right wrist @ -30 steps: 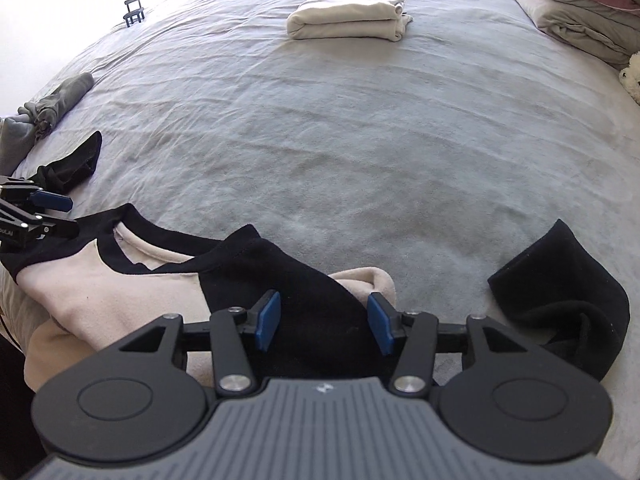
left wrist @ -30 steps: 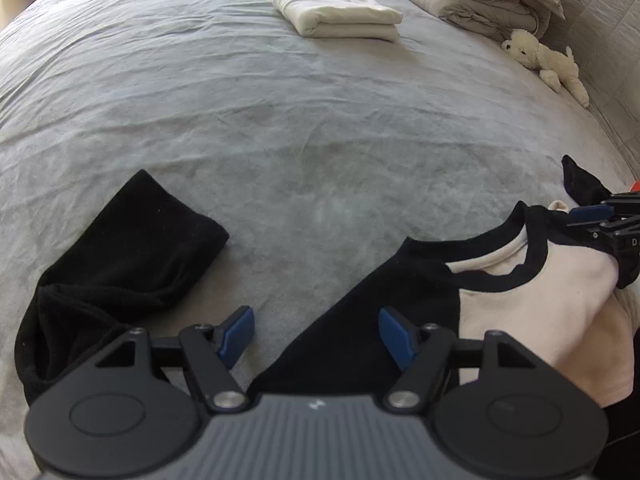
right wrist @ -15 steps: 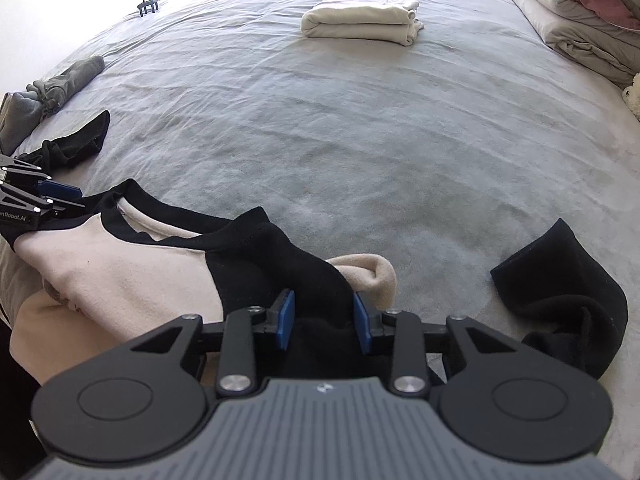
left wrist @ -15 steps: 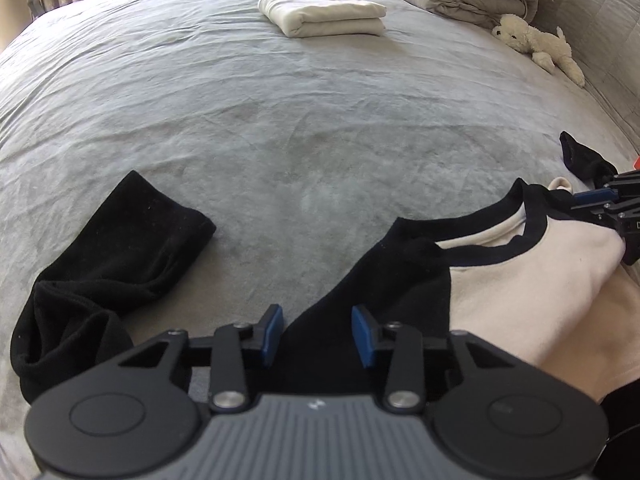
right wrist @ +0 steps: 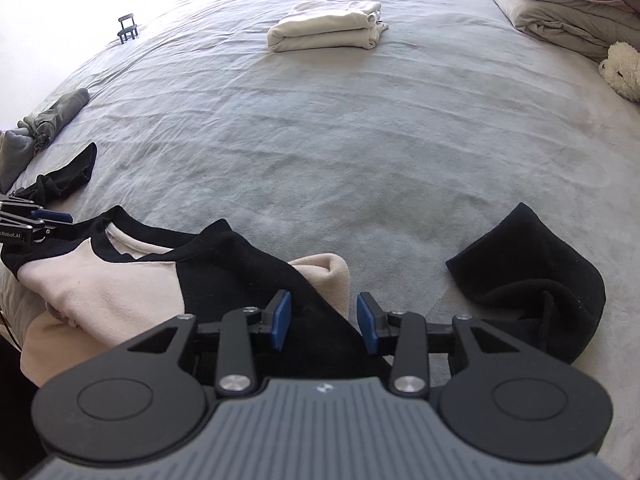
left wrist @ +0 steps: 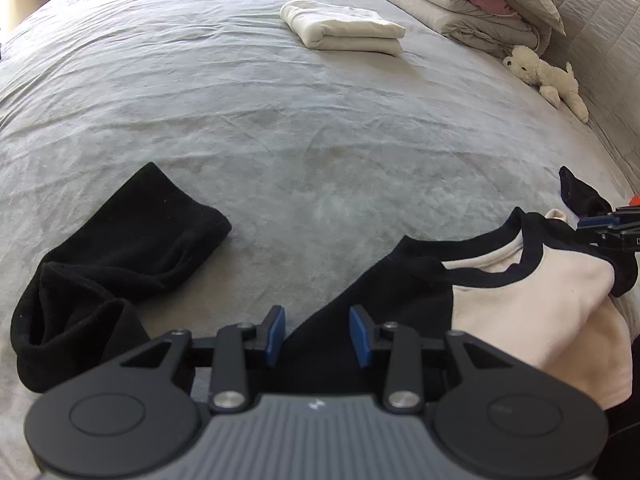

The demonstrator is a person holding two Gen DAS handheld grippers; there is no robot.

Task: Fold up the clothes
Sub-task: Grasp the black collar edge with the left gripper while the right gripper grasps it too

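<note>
The cream-and-black top (left wrist: 520, 304) lay bunched at the near edge of the grey bed (left wrist: 320, 120), and everything else sat relative to it. The left tongs (left wrist: 316, 336) stood over its black shoulder, blue pads part-way apart with black cloth between them; whether the pads pressed on that cloth could not be told. The right tongs (right wrist: 323, 322) stood over the top's other black shoulder, jaws opening, black fabric between the pads with gaps showing on both sides. The top's loose black sleeve (left wrist: 120, 264) trailed off to one side of the body, lying flat on the bed. Far beyond the top, toward the head of the bed, rested a folded white garment (left wrist: 344, 28). Past that lay a rolled duvet (left wrist: 468, 4) and, beside it, a white plush toy (left wrist: 540, 76).
</note>
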